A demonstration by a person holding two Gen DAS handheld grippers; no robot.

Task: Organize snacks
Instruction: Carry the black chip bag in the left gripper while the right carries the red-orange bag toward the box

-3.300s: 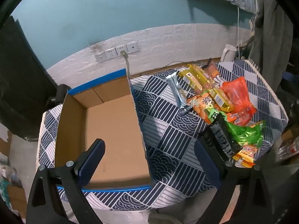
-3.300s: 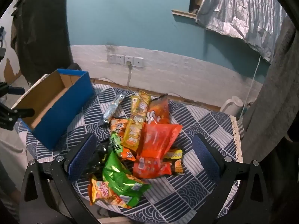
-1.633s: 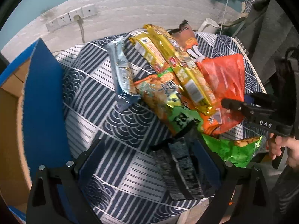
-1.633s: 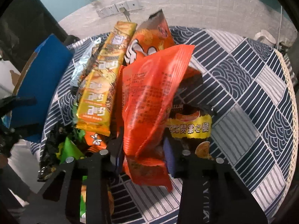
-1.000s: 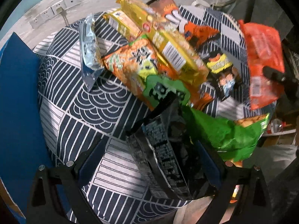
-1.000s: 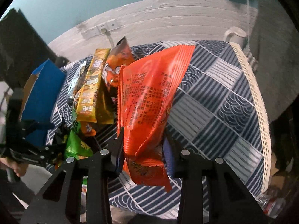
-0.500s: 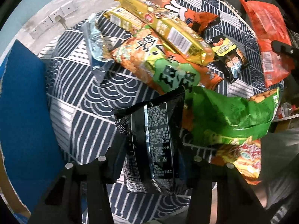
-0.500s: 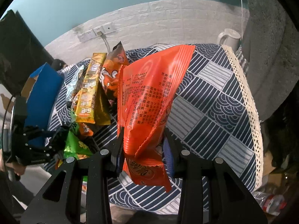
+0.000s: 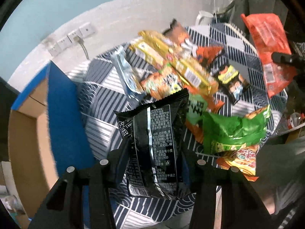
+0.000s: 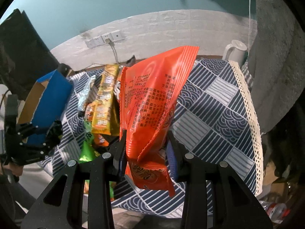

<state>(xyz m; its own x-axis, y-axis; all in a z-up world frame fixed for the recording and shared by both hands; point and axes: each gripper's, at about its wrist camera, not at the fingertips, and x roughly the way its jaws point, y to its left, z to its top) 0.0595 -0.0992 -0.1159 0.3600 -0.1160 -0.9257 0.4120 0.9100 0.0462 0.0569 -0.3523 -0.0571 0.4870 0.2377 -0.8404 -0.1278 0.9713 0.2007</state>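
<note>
Gripping one black packet (image 9: 152, 145) in our left gripper (image 9: 154, 160) and one orange bag (image 10: 150, 103) in our right gripper (image 10: 146, 152), we hold both above the table (image 10: 213, 114), near one blue box (image 9: 63, 106).

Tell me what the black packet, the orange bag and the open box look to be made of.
Black packet: glossy plastic film, judging by its shiny centre seam and crinkles.
Orange bag: thin, slightly translucent plastic film with crimped ends.
Box: cardboard, matte brown inside, blue outside; probably corrugated.
</note>
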